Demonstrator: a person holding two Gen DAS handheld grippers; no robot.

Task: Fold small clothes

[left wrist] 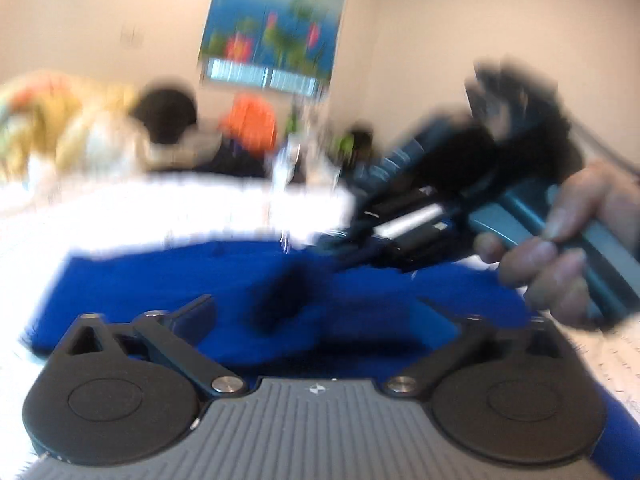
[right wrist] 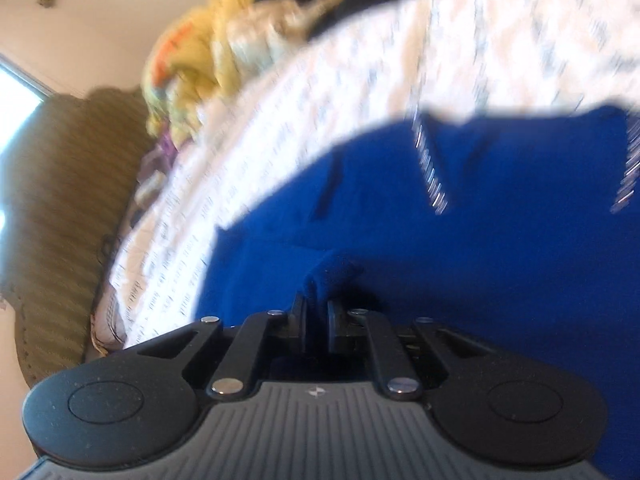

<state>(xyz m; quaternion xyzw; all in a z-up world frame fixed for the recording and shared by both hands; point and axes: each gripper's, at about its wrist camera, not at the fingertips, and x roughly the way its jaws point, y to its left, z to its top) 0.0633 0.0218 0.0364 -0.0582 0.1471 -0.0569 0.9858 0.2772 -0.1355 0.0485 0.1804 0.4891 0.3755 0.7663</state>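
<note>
Blue garment lies on the patterned sheet; right gripper pinches a fold of it, left gripper spread, empty. Next: carry that edge across.

Bed w/ white patterned sheet, yellow bedding heap at far edge, floral wall poster, orange item.
</note>
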